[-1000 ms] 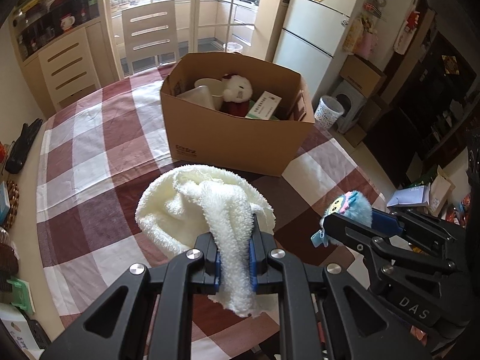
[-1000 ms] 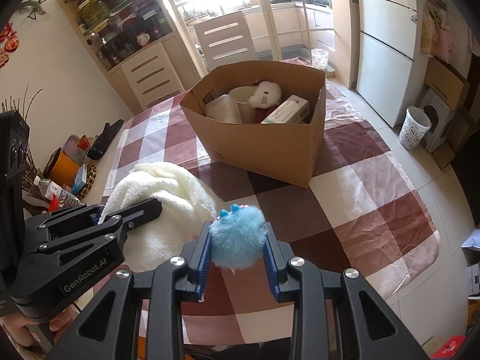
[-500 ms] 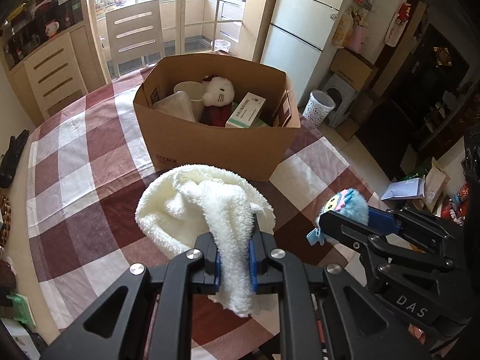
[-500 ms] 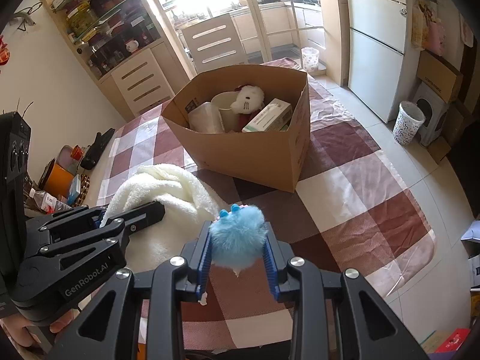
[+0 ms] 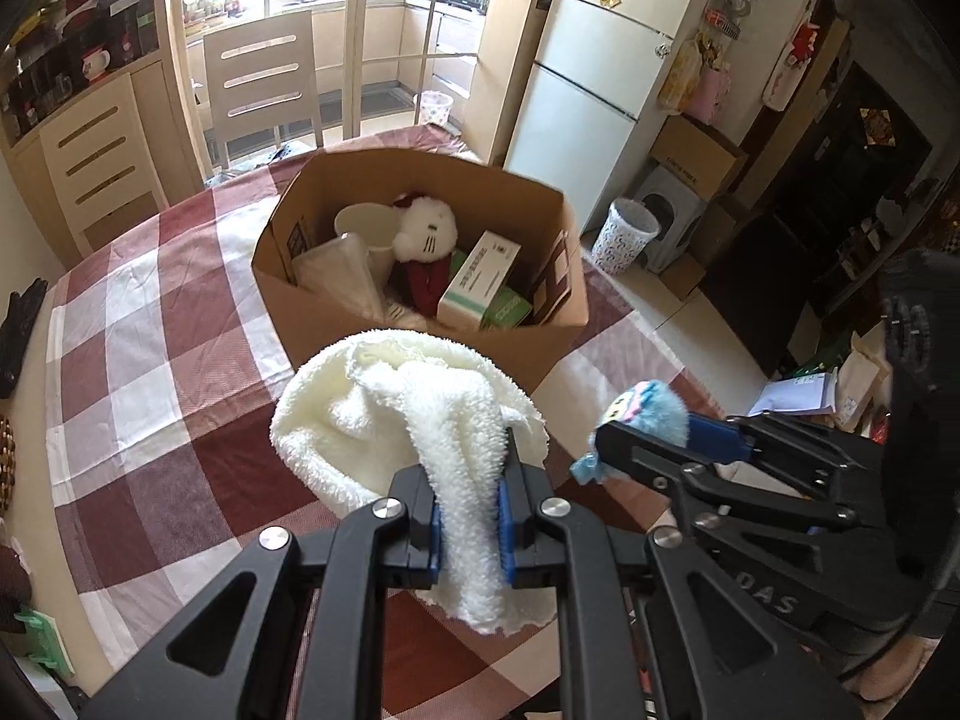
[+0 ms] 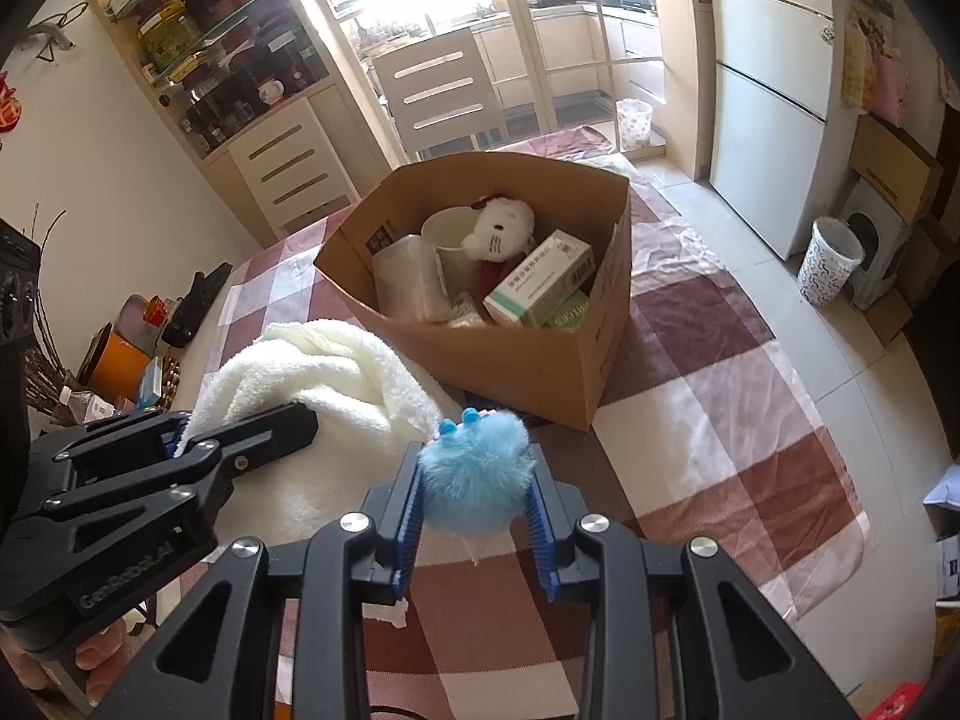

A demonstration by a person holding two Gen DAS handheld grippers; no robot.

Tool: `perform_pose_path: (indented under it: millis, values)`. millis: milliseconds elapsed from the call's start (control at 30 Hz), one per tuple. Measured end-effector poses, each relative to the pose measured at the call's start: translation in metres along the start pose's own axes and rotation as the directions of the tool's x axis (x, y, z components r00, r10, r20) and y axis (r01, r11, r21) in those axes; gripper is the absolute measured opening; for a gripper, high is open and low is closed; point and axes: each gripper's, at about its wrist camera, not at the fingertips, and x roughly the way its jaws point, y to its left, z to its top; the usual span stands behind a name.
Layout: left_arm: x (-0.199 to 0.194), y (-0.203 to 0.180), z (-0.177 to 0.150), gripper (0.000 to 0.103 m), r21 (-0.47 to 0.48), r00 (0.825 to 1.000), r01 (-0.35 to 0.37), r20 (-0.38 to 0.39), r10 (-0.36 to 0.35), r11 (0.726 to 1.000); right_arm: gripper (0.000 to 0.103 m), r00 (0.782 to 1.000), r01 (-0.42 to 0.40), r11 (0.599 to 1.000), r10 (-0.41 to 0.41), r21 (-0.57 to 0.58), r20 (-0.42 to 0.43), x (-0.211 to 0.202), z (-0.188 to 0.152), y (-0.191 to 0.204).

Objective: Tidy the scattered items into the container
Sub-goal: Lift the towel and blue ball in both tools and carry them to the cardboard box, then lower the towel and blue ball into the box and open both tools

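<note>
My left gripper (image 5: pixel 470 501) is shut on a fluffy white towel (image 5: pixel 396 408), held above the checked tablecloth just in front of the open cardboard box (image 5: pixel 420 354). My right gripper (image 6: pixel 474 501) is shut on a blue fuzzy toy (image 6: pixel 477 468); the toy also shows in the left wrist view (image 5: pixel 651 414). The towel (image 6: pixel 312 372) and the left gripper (image 6: pixel 252 429) show at the left of the right wrist view. The box (image 6: pixel 540 372) holds a white plush (image 6: pixel 501 228), a green-white carton (image 6: pixel 540 285), a cup and a clear tub.
The table carries a red-and-white checked cloth (image 5: pixel 150 360). Clutter lies along its left edge (image 6: pixel 120 354). A chair (image 5: pixel 264 84) stands behind the table, a fridge (image 5: pixel 594 84) and a white bin (image 5: pixel 621 234) on the right.
Both grippers have risen and moved toward the box with the towel and the blue toy still held; I now see deeper into the box.
</note>
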Motion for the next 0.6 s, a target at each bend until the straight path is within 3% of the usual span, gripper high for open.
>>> perform_pose_path:
  millis: [333, 600]
  values:
    - [-0.038, 0.007, 0.05, 0.014, -0.02, 0.994, 0.052, 0.093, -0.05, 0.998, 0.031, 0.997, -0.065, 0.997, 0.066, -0.033, 0.035, -0.005, 0.045, 0.0]
    - [-0.064, 0.01, 0.11, 0.014, 0.001, 0.978, 0.061, 0.198, -0.06, 0.998, 0.031, 0.99, -0.09, 0.994, 0.097, -0.068, 0.103, -0.016, 0.097, 0.0]
